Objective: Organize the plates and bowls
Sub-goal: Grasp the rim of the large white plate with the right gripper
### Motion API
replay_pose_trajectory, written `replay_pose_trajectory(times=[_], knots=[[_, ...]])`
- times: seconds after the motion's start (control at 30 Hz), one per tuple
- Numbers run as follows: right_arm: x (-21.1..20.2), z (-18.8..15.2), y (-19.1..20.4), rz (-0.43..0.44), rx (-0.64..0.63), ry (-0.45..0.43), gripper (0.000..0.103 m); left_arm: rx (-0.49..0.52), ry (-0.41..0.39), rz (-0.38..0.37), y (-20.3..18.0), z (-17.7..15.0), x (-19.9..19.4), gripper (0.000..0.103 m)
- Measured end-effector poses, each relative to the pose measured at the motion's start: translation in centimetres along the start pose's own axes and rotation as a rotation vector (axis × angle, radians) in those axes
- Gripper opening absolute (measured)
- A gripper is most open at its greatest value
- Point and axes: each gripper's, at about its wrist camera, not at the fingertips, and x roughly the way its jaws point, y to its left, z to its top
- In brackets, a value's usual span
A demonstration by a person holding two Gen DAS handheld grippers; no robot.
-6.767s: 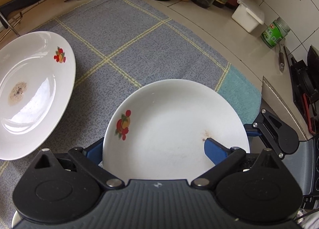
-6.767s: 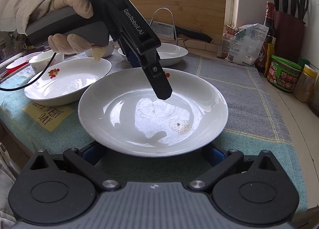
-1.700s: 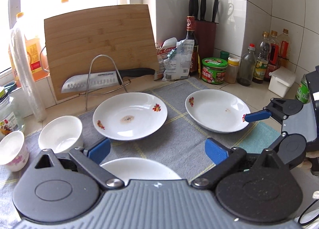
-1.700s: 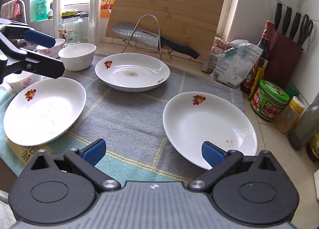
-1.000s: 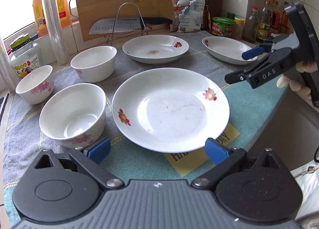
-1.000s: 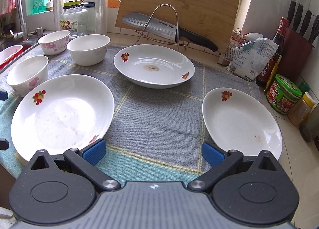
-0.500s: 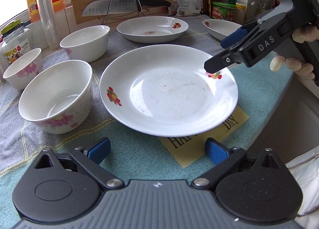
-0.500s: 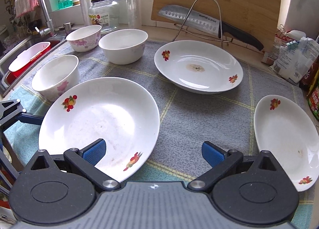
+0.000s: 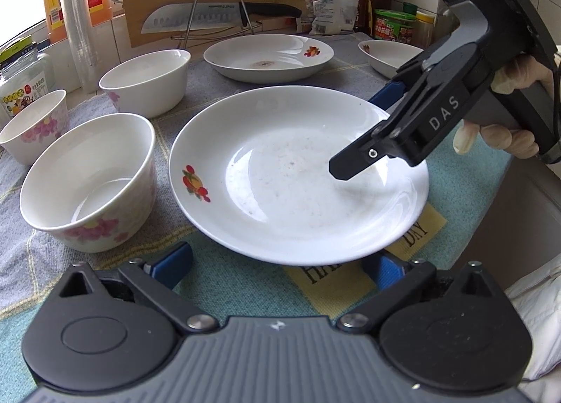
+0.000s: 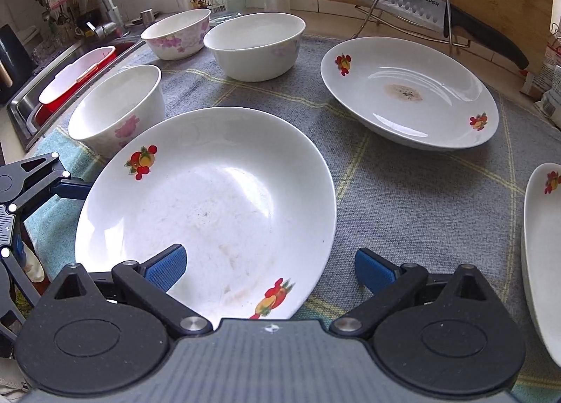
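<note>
Evidently early: both grippers, left (image 9: 277, 264) and right (image 10: 270, 268), gape wide and empty around the near plate (image 9: 298, 171), with two plates at 12–2 o'clock and three bowls (image 9: 87, 178) at 9–11 unstacked.

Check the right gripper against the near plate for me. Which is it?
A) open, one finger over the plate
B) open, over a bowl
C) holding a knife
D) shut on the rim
A: the right gripper is open, its left finger over the near plate, the other beyond the rim.
</note>
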Motion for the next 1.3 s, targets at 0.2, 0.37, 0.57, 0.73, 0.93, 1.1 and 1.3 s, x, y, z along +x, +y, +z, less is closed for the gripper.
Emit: replay_pose_trajectory(times=[0.2, 0.37, 0.57, 0.73, 0.93, 1.1, 1.3], knots=[[0.5, 0.5, 0.8, -0.025, -0.063, 0.033, 0.103, 0.012, -0.02, -0.011, 0.1, -0.1, 0.0, 0.103], [0.6, 0.7, 0.6, -0.017, -0.069, 0.056, 0.103, 0.026, -0.037, -0.023, 0.1, -0.3, 0.0, 0.103], [0.8, 1.2, 0.4, 0.015, -0.068, 0.052, 0.103, 0.039, -0.055, -0.036, 0.3, -0.4, 0.0, 0.103], [0.8, 1.9, -0.6, 0.101, -0.011, 0.039, 0.103, 0.047, -0.069, -0.042, 0.2, -0.6, -0.1, 0.103], [0.9, 2.6, -1.3, 0.208, 0.006, 0.032, 0.103, 0.066, -0.085, -0.053, 0.2, -0.8, -0.1, 0.103], [1.1, 3.3, -1.9, 0.272, 0.014, 0.041, 0.103, 0.071, -0.092, -0.062, 0.4, -0.7, -0.1, 0.103], [1.8, 4.1, -2.9, 0.333, 0.07, 0.064, 0.103, 0.09, -0.107, -0.064, 0.3, -0.8, -0.2, 0.103]])
